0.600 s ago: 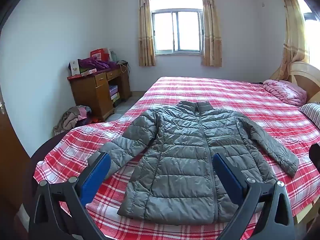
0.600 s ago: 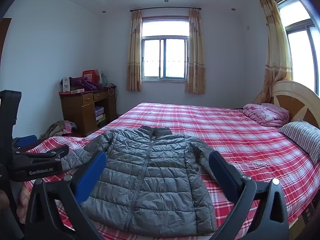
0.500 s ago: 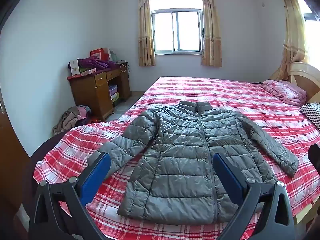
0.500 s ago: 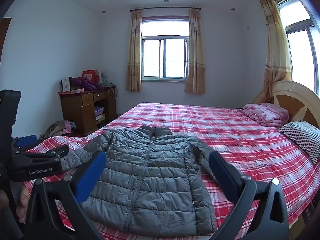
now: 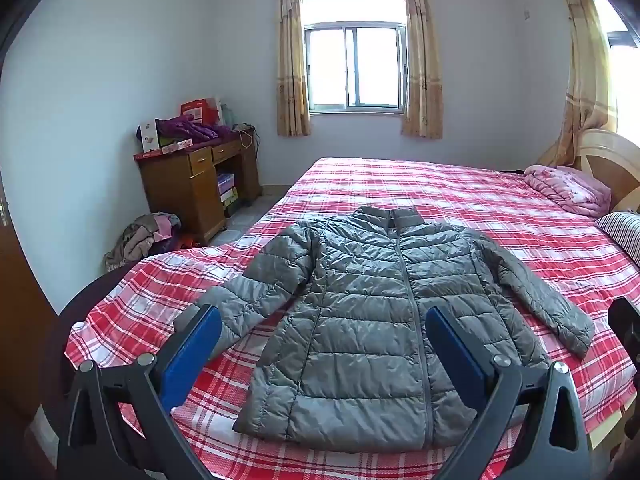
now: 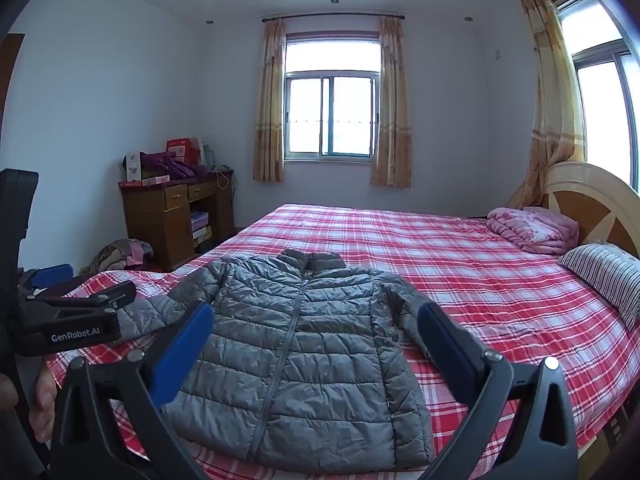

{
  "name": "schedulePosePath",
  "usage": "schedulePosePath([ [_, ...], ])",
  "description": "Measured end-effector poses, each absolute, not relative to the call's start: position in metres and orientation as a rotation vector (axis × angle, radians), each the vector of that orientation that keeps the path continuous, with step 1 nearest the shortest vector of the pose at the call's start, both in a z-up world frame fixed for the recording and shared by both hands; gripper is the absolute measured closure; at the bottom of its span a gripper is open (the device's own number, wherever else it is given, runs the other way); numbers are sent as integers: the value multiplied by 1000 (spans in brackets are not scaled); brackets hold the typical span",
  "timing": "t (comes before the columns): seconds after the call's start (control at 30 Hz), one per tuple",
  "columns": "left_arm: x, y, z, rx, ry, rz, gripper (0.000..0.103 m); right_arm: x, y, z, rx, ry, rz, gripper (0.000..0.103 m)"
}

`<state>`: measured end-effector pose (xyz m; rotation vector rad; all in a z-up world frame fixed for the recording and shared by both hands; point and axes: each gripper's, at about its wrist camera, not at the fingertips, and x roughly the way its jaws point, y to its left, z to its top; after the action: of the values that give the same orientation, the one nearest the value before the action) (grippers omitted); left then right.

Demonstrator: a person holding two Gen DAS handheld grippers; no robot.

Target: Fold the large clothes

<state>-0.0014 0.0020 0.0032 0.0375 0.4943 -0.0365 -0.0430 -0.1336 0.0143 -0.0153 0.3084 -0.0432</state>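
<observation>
A grey quilted puffer jacket (image 5: 380, 312) lies flat, front up and zipped, with both sleeves spread, near the foot of a bed with a red plaid cover (image 5: 460, 200). It also shows in the right wrist view (image 6: 296, 344). My left gripper (image 5: 320, 332) is open and empty, held above the jacket's hem on the near side. My right gripper (image 6: 316, 328) is open and empty, also held in front of the hem. The left gripper's body (image 6: 68, 320) shows at the left edge of the right wrist view.
A folded pink quilt (image 5: 568, 192) and a striped pillow (image 6: 604, 276) lie by the wooden headboard (image 6: 592, 208). A wooden desk (image 5: 192, 188) with clutter stands by the left wall, with a heap of clothes (image 5: 140, 240) on the floor beside it.
</observation>
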Motion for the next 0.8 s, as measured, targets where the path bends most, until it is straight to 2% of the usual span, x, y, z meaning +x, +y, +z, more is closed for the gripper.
schedulePosePath([
  [0.8, -2, 4, 7, 30, 478, -26, 1, -41, -131, 12, -21, 308, -43, 0],
])
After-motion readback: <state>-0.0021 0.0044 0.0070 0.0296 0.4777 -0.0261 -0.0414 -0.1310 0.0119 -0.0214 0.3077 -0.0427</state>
